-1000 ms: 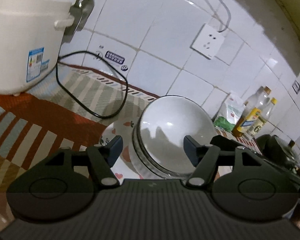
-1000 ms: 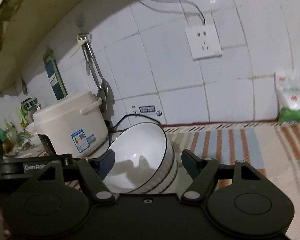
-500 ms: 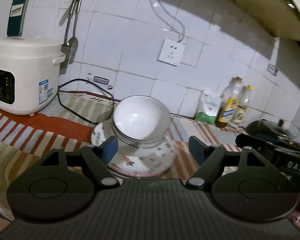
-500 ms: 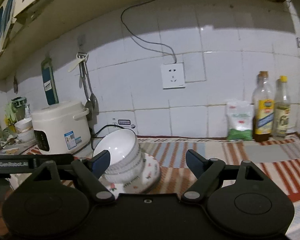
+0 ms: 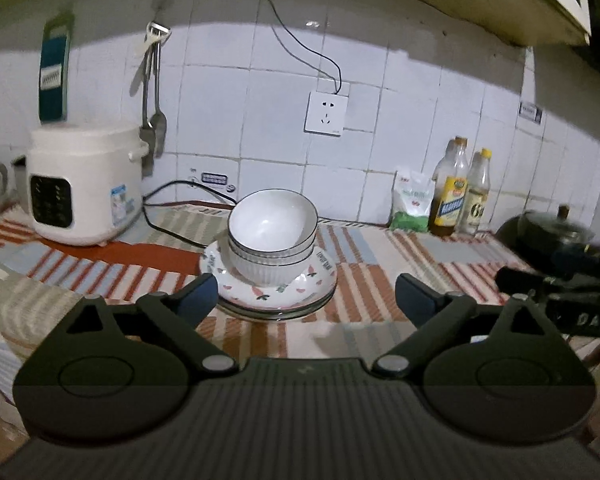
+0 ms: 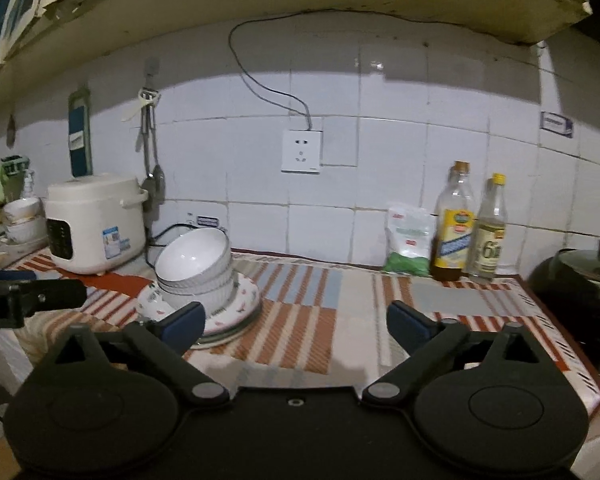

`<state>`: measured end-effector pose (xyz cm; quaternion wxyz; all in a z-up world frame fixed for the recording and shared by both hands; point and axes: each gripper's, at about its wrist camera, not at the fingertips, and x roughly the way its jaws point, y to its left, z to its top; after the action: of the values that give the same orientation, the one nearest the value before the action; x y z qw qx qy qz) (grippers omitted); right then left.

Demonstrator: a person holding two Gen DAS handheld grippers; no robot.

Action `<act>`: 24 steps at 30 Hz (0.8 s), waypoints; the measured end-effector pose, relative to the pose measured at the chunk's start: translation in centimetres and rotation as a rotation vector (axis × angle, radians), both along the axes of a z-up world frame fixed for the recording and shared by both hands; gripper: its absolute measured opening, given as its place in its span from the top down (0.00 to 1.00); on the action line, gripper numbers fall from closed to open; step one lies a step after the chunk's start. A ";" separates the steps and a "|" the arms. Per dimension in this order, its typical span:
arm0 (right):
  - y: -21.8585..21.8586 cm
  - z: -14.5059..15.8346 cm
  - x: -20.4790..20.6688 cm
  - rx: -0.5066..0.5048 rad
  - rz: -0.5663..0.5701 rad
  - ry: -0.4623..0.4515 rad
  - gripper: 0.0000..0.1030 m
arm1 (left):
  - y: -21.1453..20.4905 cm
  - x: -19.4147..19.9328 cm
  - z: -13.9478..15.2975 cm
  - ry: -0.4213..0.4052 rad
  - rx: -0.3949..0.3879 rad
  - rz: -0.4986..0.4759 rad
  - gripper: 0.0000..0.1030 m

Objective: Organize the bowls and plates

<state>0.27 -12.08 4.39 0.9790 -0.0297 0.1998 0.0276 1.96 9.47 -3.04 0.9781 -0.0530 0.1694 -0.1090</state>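
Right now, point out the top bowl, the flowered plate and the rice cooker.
top bowl (image 5: 270, 220), left wrist view, white inside
flowered plate (image 5: 320, 276), left wrist view, right rim
rice cooker (image 6: 96, 220), right wrist view, front wall

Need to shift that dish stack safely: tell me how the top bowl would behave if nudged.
The top bowl sits tilted in the bowls beneath, so it would probably rock or slide. It looks glazed ceramic: likely slippery and breakable. The plates underneath look steadier.
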 end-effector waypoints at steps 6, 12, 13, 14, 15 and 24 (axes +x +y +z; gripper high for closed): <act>-0.2 0.7 -2.0 -0.009 -0.057 0.017 0.00 | -0.9 -1.5 0.2 0.006 0.048 0.019 0.00; 0.5 1.2 -4.2 -0.090 -0.115 -0.002 0.00 | -1.5 -2.3 0.1 0.038 0.093 0.051 0.00; 0.5 1.3 -4.6 -0.089 -0.120 -0.009 0.00 | -1.6 -2.5 0.1 0.039 0.097 0.055 0.00; 0.5 1.4 -4.8 -0.084 -0.124 -0.013 0.00 | -1.6 -2.7 0.1 0.040 0.099 0.060 0.00; 0.5 1.5 -5.2 -0.078 -0.130 -0.014 0.00 | -1.7 -2.8 0.1 0.043 0.099 0.064 0.00; 0.5 1.7 -6.6 -0.116 -0.114 -0.021 0.00 | -2.0 -3.5 0.0 0.063 0.116 0.110 0.00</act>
<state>-6.30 -11.63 6.10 0.9776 -0.0754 0.1924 -0.0402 -1.58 7.50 -3.06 0.9781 -0.0091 0.2032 -0.0432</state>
